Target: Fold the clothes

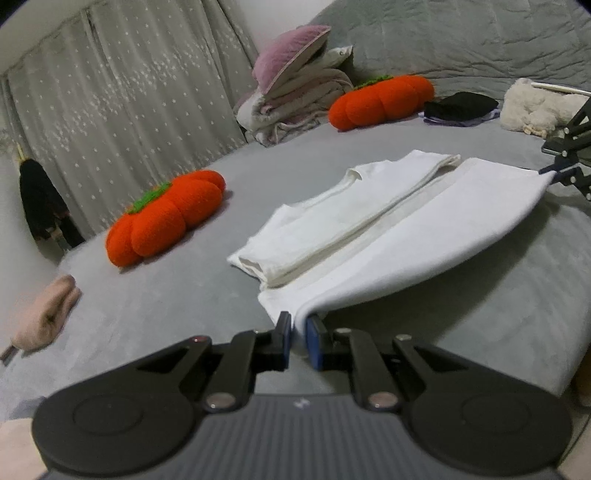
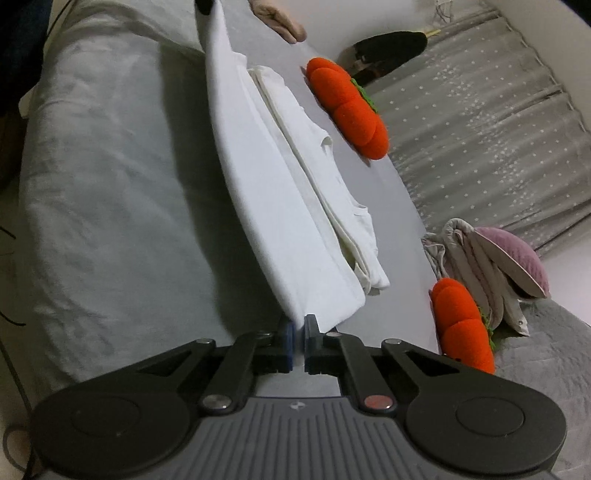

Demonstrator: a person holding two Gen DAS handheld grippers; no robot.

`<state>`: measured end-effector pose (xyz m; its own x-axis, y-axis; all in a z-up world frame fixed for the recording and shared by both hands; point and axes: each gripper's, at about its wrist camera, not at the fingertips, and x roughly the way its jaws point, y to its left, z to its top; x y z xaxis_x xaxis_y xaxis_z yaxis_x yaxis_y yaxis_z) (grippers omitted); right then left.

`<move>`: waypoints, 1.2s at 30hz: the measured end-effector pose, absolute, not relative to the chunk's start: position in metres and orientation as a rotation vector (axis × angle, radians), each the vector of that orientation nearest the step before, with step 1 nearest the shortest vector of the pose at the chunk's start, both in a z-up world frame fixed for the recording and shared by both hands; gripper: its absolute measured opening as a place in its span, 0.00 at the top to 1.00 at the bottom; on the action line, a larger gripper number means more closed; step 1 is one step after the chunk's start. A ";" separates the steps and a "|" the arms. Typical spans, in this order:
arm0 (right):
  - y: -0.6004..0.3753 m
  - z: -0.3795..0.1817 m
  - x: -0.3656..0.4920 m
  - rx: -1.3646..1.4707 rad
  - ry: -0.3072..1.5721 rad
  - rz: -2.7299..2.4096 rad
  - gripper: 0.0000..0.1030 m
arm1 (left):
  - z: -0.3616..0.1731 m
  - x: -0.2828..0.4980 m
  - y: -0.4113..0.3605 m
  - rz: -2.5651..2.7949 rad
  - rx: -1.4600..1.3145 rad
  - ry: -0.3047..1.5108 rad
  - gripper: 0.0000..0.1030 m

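A white garment (image 1: 369, 229) lies on the grey bed (image 1: 177, 295), its left side folded lengthwise into a narrow strip. Its right-hand edge is lifted off the bed and stretched between both grippers. My left gripper (image 1: 298, 326) is shut on the near corner of that edge. My right gripper (image 1: 554, 173) pinches the far corner at the picture's right edge. In the right wrist view, the right gripper (image 2: 299, 326) is shut on the garment (image 2: 280, 192), which runs away to the left gripper (image 2: 205, 5) at the top.
Two orange pumpkin cushions (image 1: 166, 218) (image 1: 380, 101) lie left of and behind the garment. A pile of folded blankets with a pink pillow (image 1: 295, 92), black clothes (image 1: 460, 105) and a white plush (image 1: 532, 107) sit at the back. A pink cloth (image 1: 44, 314) lies near left.
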<state>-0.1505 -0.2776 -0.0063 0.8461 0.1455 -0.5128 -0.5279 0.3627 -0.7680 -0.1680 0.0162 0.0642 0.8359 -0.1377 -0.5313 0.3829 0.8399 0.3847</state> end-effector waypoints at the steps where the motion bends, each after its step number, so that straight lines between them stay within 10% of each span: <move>1: -0.278 -0.003 -0.152 -1.108 0.385 0.445 0.95 | 0.065 -0.170 0.015 -0.288 0.507 0.504 0.90; 36: -0.267 0.086 -0.066 -0.887 0.245 0.297 0.96 | 0.125 -0.052 0.009 -0.137 0.390 0.523 0.90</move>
<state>-0.0659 -0.2667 0.0858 0.9315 0.1525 -0.3303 -0.3534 0.5953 -0.7217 -0.0524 0.0090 0.1251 0.8593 -0.0285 -0.5106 0.2248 0.9179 0.3270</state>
